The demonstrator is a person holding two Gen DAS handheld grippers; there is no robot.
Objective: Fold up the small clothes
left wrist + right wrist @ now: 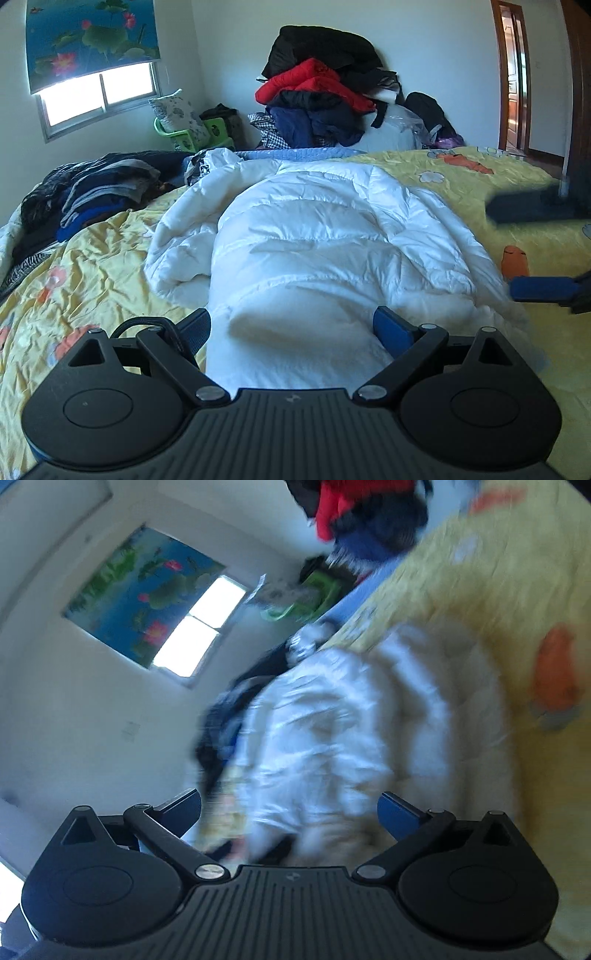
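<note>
Left wrist view: white puffer jacket (314, 236) spread on yellow bedsheet (92, 266); left gripper (291, 325) spread wide, jacket hem between fingers, grip unclear. Right wrist view: blurred; right gripper (291, 812) released, empty, above jacket.

The bed (480, 173) is covered by a wrinkled yellow sheet (92, 266) printed with orange carrot figures and pale flowers. A white puffer jacket (314, 236) lies across the middle of the sheet, its hood end toward the far edge. A stack of dark blue and grey clothes (92, 192) rests on the left side of the bed, just beside the jacket. A blue border (295, 152) runs along the far edge of the bed.
</note>
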